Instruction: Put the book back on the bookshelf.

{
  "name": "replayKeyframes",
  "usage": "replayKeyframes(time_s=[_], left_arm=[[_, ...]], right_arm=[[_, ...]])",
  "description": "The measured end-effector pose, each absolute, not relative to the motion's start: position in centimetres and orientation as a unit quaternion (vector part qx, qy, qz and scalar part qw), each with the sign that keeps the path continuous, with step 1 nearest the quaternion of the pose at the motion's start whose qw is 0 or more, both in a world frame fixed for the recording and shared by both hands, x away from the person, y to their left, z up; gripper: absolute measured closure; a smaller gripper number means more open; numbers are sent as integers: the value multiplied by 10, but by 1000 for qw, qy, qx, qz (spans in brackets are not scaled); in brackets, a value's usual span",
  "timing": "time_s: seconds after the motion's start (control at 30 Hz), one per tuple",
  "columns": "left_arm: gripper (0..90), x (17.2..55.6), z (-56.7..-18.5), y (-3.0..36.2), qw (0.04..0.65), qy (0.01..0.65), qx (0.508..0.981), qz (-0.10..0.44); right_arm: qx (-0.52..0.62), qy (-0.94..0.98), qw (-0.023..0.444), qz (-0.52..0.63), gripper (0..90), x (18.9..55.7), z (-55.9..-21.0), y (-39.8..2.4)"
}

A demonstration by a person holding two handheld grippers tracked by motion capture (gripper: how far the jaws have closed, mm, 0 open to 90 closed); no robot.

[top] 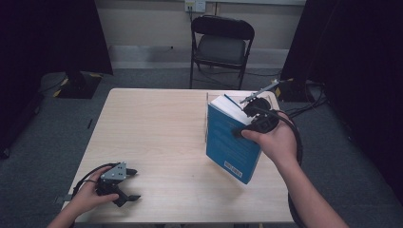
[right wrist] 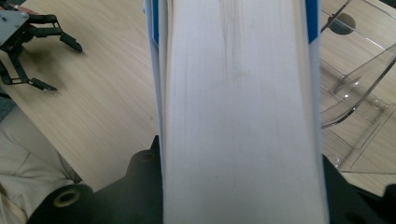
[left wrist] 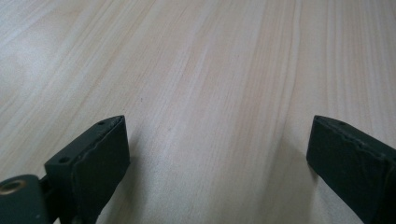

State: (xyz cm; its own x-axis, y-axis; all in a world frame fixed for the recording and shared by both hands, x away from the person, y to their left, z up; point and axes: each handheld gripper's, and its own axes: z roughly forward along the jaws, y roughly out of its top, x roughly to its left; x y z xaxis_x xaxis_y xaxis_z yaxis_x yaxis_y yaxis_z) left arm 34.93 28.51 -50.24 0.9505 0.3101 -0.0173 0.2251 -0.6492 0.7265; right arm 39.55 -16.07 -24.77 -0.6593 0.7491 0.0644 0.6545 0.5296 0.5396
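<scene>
We hold the blue book lifted, pinched in our right gripper — placing remains; left gripper rests spread.

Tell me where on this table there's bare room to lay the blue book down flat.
The light wooden table is bare across its middle and far-left part, between the left gripper and the thick blue book. The far-right corner is crowded by a clear plastic stand.
</scene>
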Motion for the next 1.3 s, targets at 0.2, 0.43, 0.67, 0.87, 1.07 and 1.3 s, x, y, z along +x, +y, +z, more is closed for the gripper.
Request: replayKeyframes(time_s=[0.2, 0.43, 0.67, 0.87, 1.07, 1.3], left_arm=[[55, 349, -502, 285, 392, 147, 907, 54], [55, 349, -502, 285, 392, 148, 907, 54], [55, 349, -502, 285, 391, 147, 907, 54], [56, 349, -502, 285, 391, 148, 907, 54], [55, 349, -502, 285, 391, 147, 907, 54], [55, 349, -502, 285, 391, 147, 907, 55]], right_arm=[[415, 864, 93, 269, 618, 401, -249, -161], [429, 858, 97, 266, 618, 408, -249, -157], [434, 856, 105, 262, 618, 414, -250, -152], [442, 850, 106, 266, 618, 419, -250, -153], [451, 845, 110, 266, 618, 423, -250, -152], [452, 845, 120, 260, 618, 429, -250, -148]])
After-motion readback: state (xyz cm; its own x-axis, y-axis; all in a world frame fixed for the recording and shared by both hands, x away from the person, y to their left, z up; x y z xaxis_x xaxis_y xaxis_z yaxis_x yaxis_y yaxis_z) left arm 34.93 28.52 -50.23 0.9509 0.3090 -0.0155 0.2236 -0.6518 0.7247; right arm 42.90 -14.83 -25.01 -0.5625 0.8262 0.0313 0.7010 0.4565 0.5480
